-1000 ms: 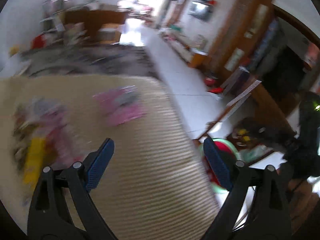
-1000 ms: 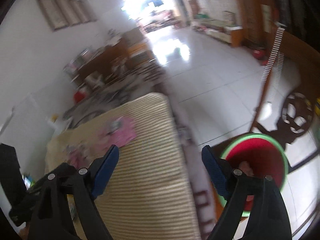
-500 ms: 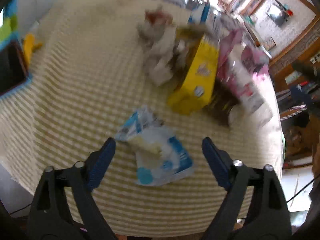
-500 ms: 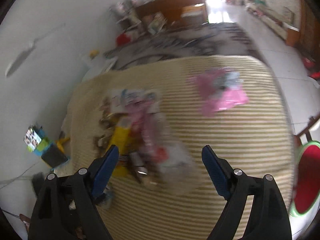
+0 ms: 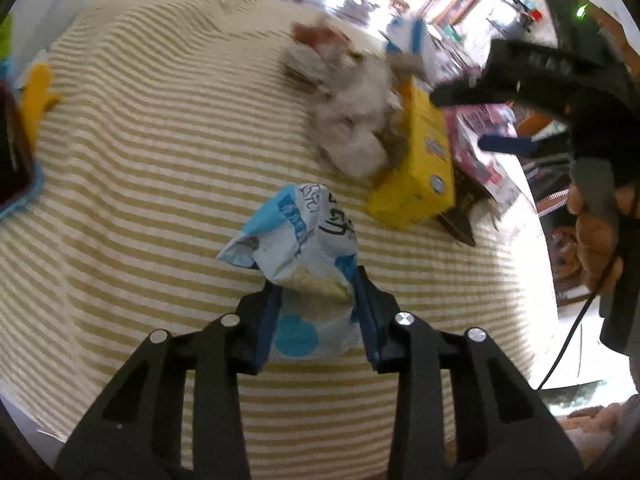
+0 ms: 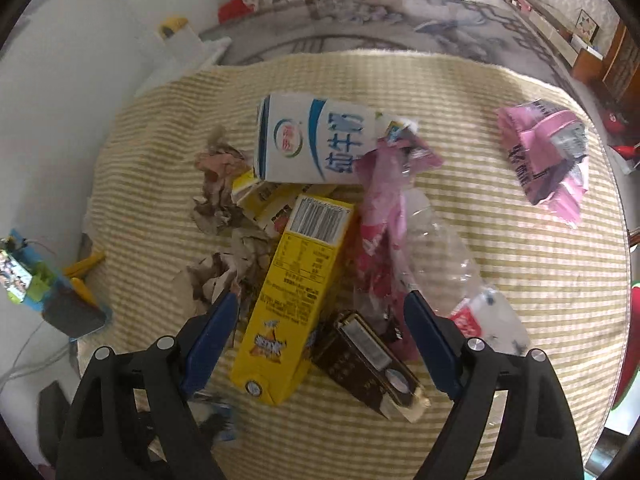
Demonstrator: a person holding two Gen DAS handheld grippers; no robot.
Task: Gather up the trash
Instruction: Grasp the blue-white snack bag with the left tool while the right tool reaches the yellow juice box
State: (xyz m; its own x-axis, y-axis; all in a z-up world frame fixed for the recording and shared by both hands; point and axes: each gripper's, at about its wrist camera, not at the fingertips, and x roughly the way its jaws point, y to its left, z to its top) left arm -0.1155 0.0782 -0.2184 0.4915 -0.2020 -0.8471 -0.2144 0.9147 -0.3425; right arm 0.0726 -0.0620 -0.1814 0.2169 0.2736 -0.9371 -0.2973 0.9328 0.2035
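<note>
Early in the task, by the look of it: nearly all the trash still on the striped tablecloth [image 6: 520,280], nothing visibly binned.

Left gripper [image 5: 318,300]: jaws closing on the crumpled blue-and-white snack wrapper [image 5: 296,240], pads against both its sides, wrapper pinched inward between them. Counting that as a grip in progress. Wrapper at lower centre of the left view, alone on the cloth, apart from the main pile. Long axis roughly up-down in frame, running out from the jaws; crumpled free end toward upper centre, blue-dotted end down between the fingers.

Right gripper [image 6: 320,320]: spread wide, nothing pinched. Straddling the near end of the yellow drink carton [image 6: 296,280] and a dark gold-trimmed box [image 6: 372,364] at lower centre of the right view. No pad contact visible.

Left to collect, right view:
- yellow drink carton, flat, long axis near vertical in frame, barcode end up, slight lean right
- white-and-blue milk carton [image 6: 312,144], upper centre, on its side, long axis left-right
- crushed clear plastic bottle [image 6: 444,256], diagonal from upper left to lower right, red-label end lower right
- pink plastic bag [image 6: 384,208] beside the bottle
- second pink wrapper [image 6: 544,152] alone at upper right
- crumpled brown paper [image 6: 224,232] left of the cartons
- dark box at bottom

Likely pick for the right side: yellow carton, though spread jaws also cover the dark box.
</note>
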